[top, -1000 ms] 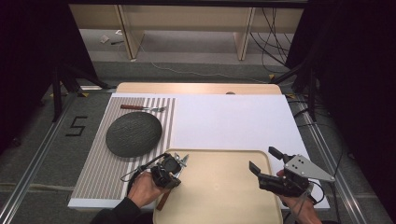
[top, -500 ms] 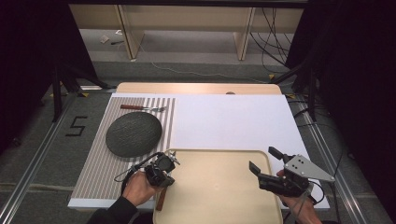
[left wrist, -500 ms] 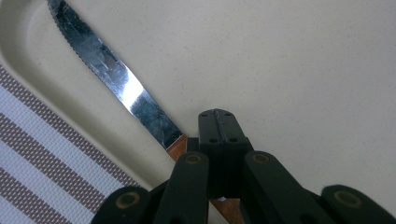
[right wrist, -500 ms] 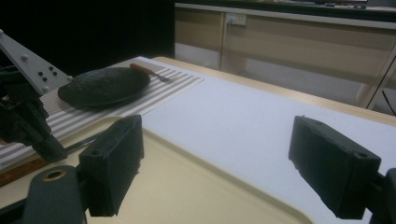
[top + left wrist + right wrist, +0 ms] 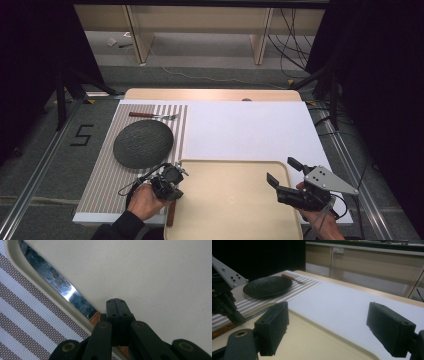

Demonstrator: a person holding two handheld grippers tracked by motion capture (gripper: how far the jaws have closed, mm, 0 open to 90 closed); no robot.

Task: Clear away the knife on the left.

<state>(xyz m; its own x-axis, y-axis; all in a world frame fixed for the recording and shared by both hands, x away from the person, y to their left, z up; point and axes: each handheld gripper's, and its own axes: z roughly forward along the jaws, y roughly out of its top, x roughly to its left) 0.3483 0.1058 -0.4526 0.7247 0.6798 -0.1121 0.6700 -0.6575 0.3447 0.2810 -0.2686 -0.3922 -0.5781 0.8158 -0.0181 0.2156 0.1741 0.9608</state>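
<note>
Left gripper [image 5: 116, 305] was pinched shut on the knife's [image 5: 56, 282] wooden handle, right where it met the blade; the knife lay along the tray's [image 5: 227, 200] left rim at about 9 o'clock, its blade pointing toward the striped mat [image 5: 107, 175]. Right gripper [image 5: 281, 172] hung spread and empty at 3 o'clock. I judged the knife stiff, fairly light and slick on the steel, so the handle was the place to grip, never the serrated edge.
</note>
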